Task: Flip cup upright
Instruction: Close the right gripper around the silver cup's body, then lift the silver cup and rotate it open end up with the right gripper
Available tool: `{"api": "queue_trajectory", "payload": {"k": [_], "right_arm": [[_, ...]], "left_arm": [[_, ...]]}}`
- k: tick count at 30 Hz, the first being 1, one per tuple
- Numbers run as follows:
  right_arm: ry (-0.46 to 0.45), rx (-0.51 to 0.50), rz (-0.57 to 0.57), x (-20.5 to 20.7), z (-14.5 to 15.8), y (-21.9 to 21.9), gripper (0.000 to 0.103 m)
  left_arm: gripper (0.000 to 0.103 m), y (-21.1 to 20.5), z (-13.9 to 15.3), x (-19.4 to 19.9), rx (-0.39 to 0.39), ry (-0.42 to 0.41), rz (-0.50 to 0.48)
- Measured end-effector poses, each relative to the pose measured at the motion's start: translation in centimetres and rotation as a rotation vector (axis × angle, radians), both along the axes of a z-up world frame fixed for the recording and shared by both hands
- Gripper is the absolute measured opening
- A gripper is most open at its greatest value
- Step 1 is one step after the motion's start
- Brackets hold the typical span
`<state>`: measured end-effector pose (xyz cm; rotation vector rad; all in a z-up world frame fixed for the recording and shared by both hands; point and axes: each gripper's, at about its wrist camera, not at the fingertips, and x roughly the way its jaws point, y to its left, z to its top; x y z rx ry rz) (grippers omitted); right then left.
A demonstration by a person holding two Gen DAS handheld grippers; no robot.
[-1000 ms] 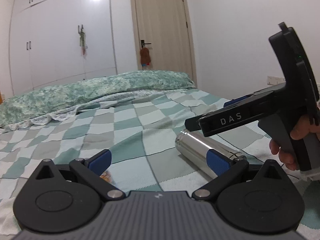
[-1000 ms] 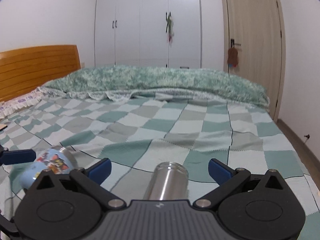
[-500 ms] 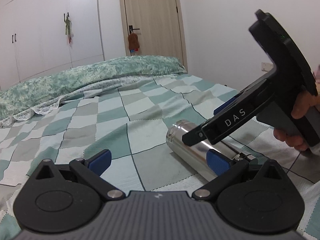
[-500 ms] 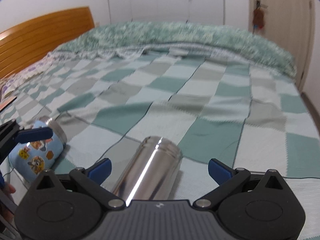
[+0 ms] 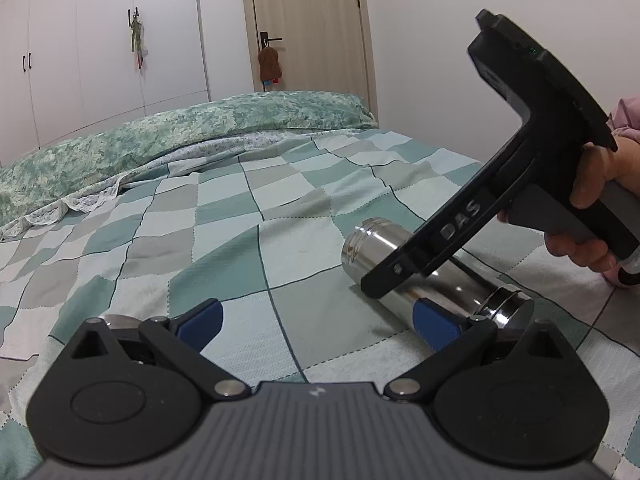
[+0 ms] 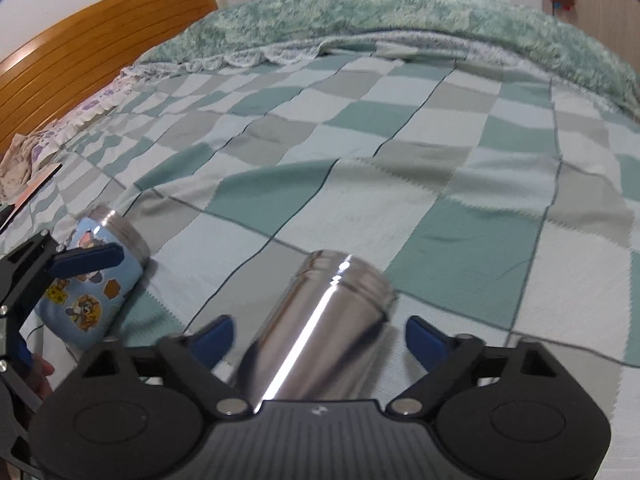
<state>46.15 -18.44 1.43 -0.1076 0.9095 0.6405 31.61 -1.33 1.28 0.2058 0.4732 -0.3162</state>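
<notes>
A steel cup point(image 6: 320, 320) lies on its side on the checked bedspread, its open end pointing away; it also shows in the left wrist view point(image 5: 436, 276). My right gripper point(image 6: 320, 336) is open, its blue-padded fingers on either side of the cup's body. In the left wrist view the right gripper's finger point(image 5: 420, 264) crosses over the cup. A blue cartoon-print cup point(image 6: 94, 288) lies on its side to the left. My left gripper point(image 5: 316, 322) is open and empty; its finger point(image 6: 86, 258) sits by the blue cup.
The bed has a green-checked spread point(image 6: 440, 168), a rolled green quilt point(image 5: 180, 136) at the far side and a wooden headboard point(image 6: 100, 60). A door point(image 5: 304, 28) and white wardrobes point(image 5: 100, 48) stand beyond. A hand point(image 5: 596, 216) holds the right gripper's handle.
My right gripper has tilted down and moved in over the steel cup, which now lies between its open fingers. The left gripper has shifted slightly; both jaws stay open.
</notes>
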Motion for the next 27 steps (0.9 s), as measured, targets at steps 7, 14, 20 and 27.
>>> {"api": "queue_trajectory", "payload": {"k": [7,14,20,27], "right_arm": [[0.056,0.003,-0.033,0.1,-0.7,0.6,0.072],[0.026,0.047,-0.06,-1.5,0.9,-0.1,0.065],[-0.019,0.066,-0.076,-4.7,3.2,-0.7,0.064],[-0.055,0.084,-0.077,-9.7,6.3,-1.4,0.062]], "left_arm": [[0.103,0.0,0.0,-0.1,0.002,0.003,-0.004],[0.103,0.2,0.6,-1.1,-0.001,0.005,-0.004],[0.103,0.2,2.1,-3.6,-0.002,-0.015,-0.005],[0.103,0.3,4.3,-7.8,-0.007,-0.045,-0.01]]}}
